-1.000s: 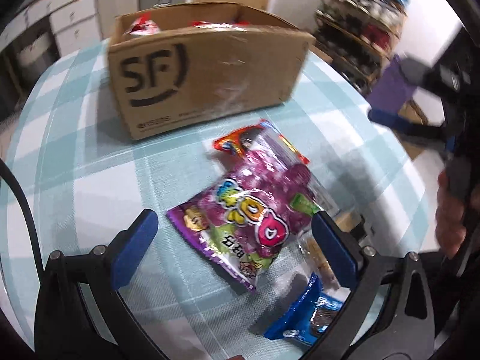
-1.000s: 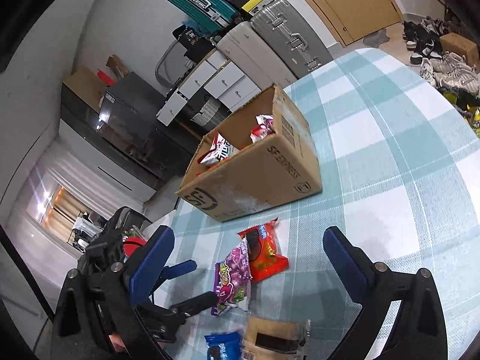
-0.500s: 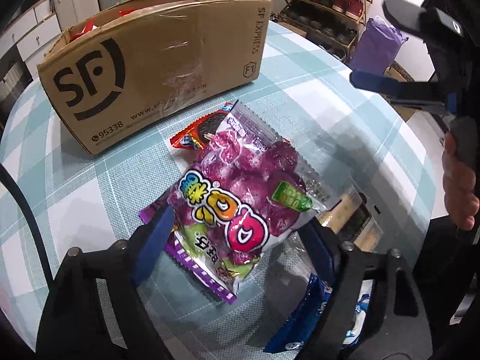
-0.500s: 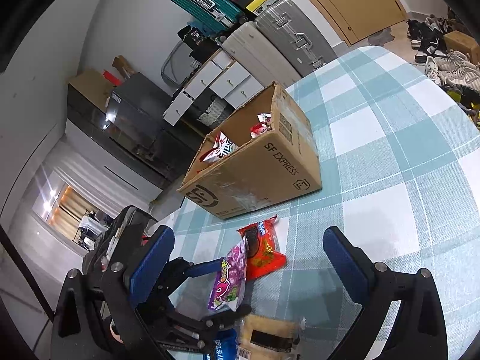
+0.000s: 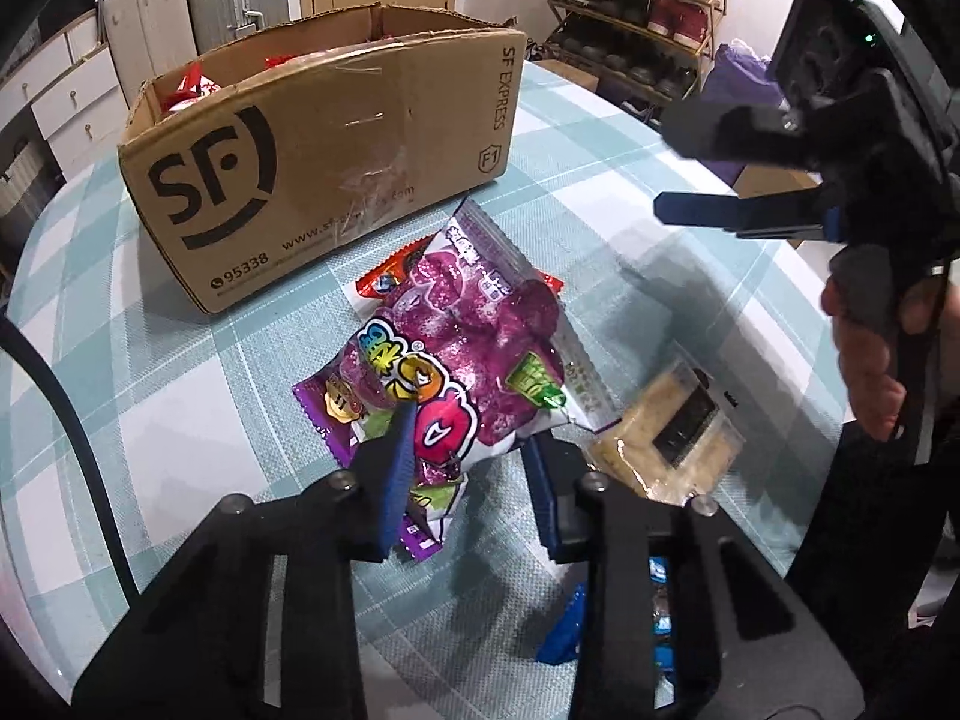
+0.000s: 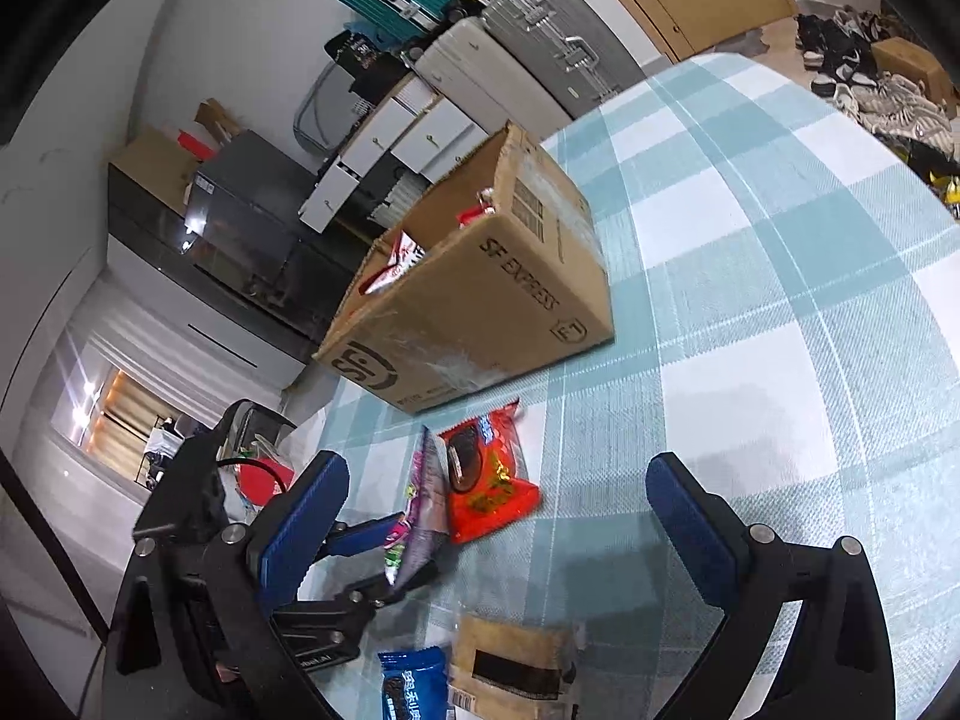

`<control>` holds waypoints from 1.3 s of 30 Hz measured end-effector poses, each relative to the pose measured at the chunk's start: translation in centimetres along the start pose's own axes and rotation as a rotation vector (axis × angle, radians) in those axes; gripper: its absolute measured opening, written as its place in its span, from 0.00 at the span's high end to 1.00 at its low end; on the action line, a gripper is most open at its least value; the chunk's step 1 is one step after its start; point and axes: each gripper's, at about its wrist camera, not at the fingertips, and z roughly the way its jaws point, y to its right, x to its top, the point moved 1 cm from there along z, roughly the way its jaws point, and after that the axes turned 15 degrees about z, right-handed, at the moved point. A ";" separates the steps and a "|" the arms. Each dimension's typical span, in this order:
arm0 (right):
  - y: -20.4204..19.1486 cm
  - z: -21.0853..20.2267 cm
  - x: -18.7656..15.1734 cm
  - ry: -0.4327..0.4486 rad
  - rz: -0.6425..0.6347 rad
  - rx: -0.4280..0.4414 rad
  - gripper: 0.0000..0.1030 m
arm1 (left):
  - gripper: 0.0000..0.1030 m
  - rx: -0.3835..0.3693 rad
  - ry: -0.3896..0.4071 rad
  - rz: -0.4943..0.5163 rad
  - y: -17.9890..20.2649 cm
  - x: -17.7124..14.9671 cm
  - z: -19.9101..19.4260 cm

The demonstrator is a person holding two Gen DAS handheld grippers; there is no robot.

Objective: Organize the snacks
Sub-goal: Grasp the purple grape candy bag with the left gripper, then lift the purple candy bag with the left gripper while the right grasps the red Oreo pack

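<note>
My left gripper (image 5: 468, 456) is shut on the near edge of a purple candy bag (image 5: 462, 348), which is tilted up off the table; the bag shows edge-on in the right wrist view (image 6: 420, 504). A red snack pack (image 6: 486, 480) lies under and beyond it. A tan cracker pack (image 5: 666, 426) and a blue snack pack (image 6: 414, 684) lie near me. The open SF cardboard box (image 5: 324, 174) stands behind with several snacks inside. My right gripper (image 6: 498, 528) is open and empty, held above the table to the right (image 5: 696, 168).
The round table has a teal and white checked cloth (image 6: 780, 300). Suitcases and white drawers (image 6: 480, 78) stand beyond the table, a shoe rack (image 5: 636, 6) at the back right. The table edge falls off near the cracker pack.
My left gripper has moved forward over the purple bag and shut on its near edge, lifting it. The right gripper has stayed open, drifting slightly.
</note>
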 end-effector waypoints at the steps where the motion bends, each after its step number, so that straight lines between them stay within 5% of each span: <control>1: 0.0 0.2 -0.1 -0.005 -0.003 -0.005 0.02 | 0.71 -0.001 0.005 -0.006 -0.1 -0.1 -0.2; 10: 0.1 1.7 -0.3 -0.055 0.011 -0.018 0.02 | 0.72 0.006 0.062 -0.082 -1.9 -1.1 -2.2; 23: -2.3 6.6 -0.2 -0.120 -0.122 -0.096 0.02 | 0.72 0.022 0.268 -0.324 -7.2 -2.8 -10.0; 27: -3.7 8.1 -0.5 -0.118 -0.216 -0.154 0.15 | 0.71 0.061 0.308 -0.344 -7.6 -2.9 -12.2; 39: -5.9 12.2 -2.5 -0.112 -0.446 -0.317 0.34 | 0.71 0.082 0.312 -0.364 -7.1 -3.7 -13.0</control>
